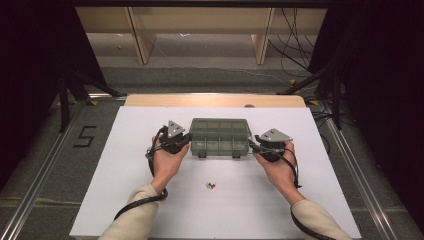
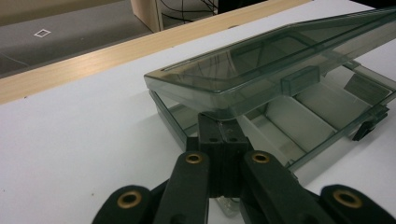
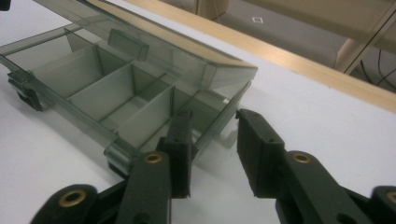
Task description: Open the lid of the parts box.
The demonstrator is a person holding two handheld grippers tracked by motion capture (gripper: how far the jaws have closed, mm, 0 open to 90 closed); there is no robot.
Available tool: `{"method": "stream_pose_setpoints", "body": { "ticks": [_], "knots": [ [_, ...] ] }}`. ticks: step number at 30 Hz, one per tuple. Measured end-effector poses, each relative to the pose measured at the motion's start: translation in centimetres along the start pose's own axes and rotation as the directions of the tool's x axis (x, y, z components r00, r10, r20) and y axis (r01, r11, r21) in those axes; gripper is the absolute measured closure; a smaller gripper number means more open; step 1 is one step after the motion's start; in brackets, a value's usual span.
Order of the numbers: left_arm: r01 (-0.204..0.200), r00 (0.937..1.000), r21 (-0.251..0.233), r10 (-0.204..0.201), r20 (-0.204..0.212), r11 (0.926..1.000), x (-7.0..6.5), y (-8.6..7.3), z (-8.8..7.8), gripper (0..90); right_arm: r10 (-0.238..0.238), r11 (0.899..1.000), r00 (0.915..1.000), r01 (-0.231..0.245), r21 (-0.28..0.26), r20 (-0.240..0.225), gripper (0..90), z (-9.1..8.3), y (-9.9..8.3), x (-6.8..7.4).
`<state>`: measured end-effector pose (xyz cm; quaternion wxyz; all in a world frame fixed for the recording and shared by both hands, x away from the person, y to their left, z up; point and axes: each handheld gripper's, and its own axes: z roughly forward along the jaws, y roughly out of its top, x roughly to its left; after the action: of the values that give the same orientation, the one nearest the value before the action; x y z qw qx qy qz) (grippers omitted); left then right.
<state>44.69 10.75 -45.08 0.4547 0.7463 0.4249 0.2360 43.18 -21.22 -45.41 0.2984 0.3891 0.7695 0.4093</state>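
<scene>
We see a transparent grey compartment box [image 1: 220, 137] lying near the middle of the white table [image 1: 125, 200], and we describe every place relative to this box. Its lid [image 2: 261, 65] is lifted a little at the front, so the dividers [image 3: 119, 100] inside are visible under it.

Our left gripper [image 1: 181, 143] is at the left end of the box. In the left gripper view its two black jaws are pressed together, and their tips are under the raised lid corner, at the box wall; we cannot tell if they pinch anything.

Our right gripper [image 1: 254, 147] is at the right end of the box. In the right gripper view its jaws are spread: one finger [image 3: 180, 140] stands inside the box wall, the other finger [image 3: 257, 149] outside it, with the box corner between them. The outer pad does not touch the wall.

In front of the box, on the person's side, some small coloured pieces [image 1: 211, 185] lie on the table, well apart from it.
</scene>
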Motion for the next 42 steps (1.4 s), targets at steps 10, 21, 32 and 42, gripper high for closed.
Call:
{"method": "stream_pose_setpoints", "body": {
  "ticks": [10, 21, 32, 42],
  "knots": [
    [-0.021, 0.9997, -0.029, 0.02, -0.016, 0.9994, 0.4, 1.0, 0.3, 88.9, -0.046, 0.998, 0.9986, 0.047, -0.034, 0.027, 65.2, 1.3, 1.7, -0.3],
    [-0.087, 0.9929, -0.064, 0.081, -0.086, 0.9941, 1.0, 1.7, 1.2, 77.1, -0.069, 0.996, 0.9961, 0.073, -0.061, 0.055, 68.9, 2.0, 2.8, -0.5],
    [-0.151, 0.9837, -0.097, 0.14, -0.113, 0.9838, 1.1, 2.9, 1.6, 80.2, -0.08, 0.992, 0.9934, 0.087, -0.09, 0.082, 75.7, 2.4, 4.0, -0.8],
    [-0.152, 0.9823, -0.096, 0.14, -0.125, 0.9837, 1.4, 3.5, 1.8, 81.8, -0.059, 0.991, 0.9936, 0.07, -0.11, 0.096, 81.6, 2.8, 4.5, -1.6]
  ]
}}
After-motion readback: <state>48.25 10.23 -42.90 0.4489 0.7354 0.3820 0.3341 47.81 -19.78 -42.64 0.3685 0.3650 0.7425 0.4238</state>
